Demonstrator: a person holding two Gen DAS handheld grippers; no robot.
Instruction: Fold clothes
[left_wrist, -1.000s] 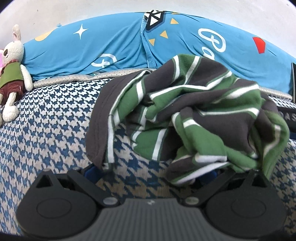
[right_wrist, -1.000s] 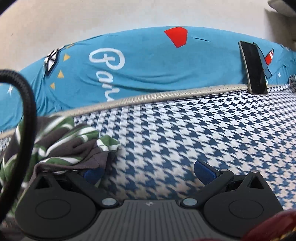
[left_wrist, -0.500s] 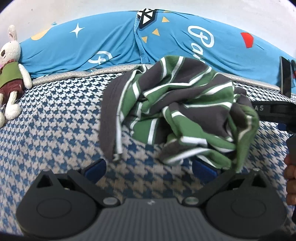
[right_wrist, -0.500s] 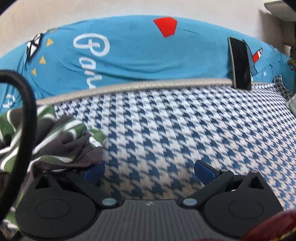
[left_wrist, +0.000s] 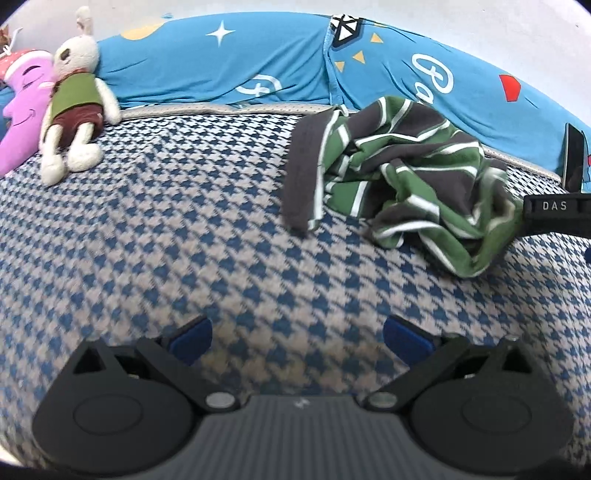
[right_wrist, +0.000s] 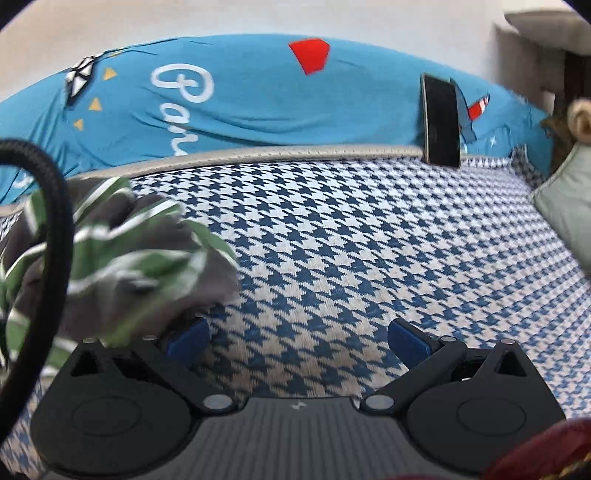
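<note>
Left gripper (left_wrist: 297, 332): fingers spread, holding nothing.
Right gripper (right_wrist: 297, 334): fingers spread, empty.
Striped shirt (left_wrist: 399, 177): crumpled, ahead-right of the left gripper, beside the right gripper's left finger.

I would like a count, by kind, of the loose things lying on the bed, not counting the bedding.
Garments: 1, the striped green and grey garment, crumpled.
Soft toys: 2, the rabbit toy and the purple plush.
Phones: 1, the dark phone leaning on the blue pillow.
Total: 4.

Both hand-held grippers (left_wrist: 297, 338) (right_wrist: 297, 338) agape, empty.
</note>
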